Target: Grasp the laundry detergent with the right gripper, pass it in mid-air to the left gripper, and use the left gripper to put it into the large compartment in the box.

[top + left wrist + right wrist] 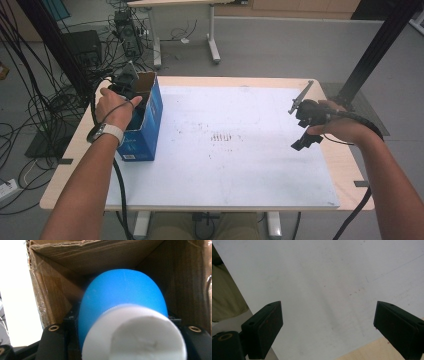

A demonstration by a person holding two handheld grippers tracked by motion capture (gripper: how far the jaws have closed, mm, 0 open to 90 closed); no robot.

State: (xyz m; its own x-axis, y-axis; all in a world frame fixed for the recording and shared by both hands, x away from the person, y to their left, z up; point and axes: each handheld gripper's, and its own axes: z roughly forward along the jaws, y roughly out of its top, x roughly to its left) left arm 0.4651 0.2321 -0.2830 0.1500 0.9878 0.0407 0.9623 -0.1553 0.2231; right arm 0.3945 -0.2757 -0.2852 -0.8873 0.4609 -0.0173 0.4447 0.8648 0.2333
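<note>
1. The box (145,127) at about nine o'clock on the table is cardboard: glossy printed blue outside, raw brown inside, fibrous and matt, with ragged torn edges at its open top.
2. The bottle (122,297) between the left gripper (125,340)'s jaws looks like smooth blue plastic with a soft satin sheen; its cap (135,332) is white plastic, matt, with fine ribbing along the rim.
3. The sheet (225,145) covering the table is smooth, matt white, faintly scuffed and speckled at the centre.
4. The table (345,165) edge showing around it is pale wood-look laminate.
5. The right gripper (328,327) at three o'clock has matt black plastic jaws.
</note>
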